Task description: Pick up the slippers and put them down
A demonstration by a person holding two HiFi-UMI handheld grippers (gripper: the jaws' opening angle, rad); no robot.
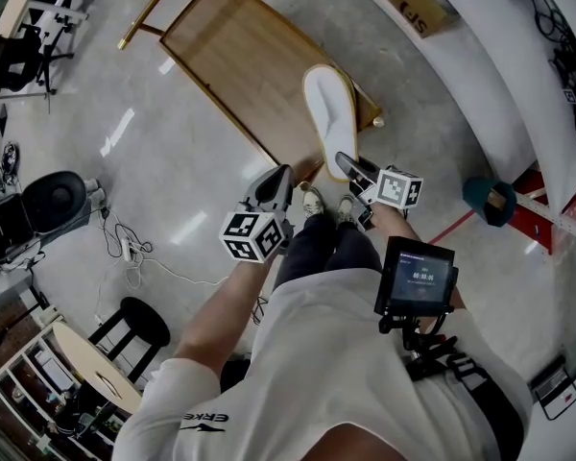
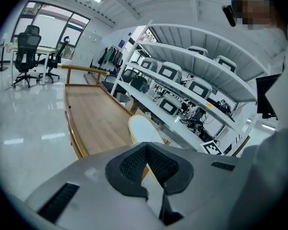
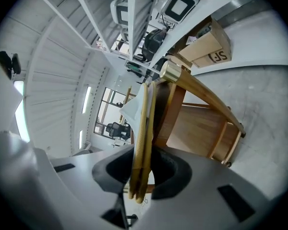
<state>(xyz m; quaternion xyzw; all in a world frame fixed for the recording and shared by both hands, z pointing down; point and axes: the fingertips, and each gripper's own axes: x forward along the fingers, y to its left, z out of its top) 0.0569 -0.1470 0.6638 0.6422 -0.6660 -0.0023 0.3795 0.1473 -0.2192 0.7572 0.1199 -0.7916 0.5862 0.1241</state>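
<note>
Wooden low table (image 1: 240, 56) fills upper centre of head view. White slippers (image 1: 328, 113) with tan soles, pressed flat together, lie over table's right edge, centre frame. Right gripper (image 1: 348, 164) is clamped narrowly on pair's near end, soles between pads. Left gripper (image 1: 278, 182), lower left of slippers, has pads together, empty. Judged: grasp made; whether pair is clear of table unclear; lift and put-down remain.
</note>
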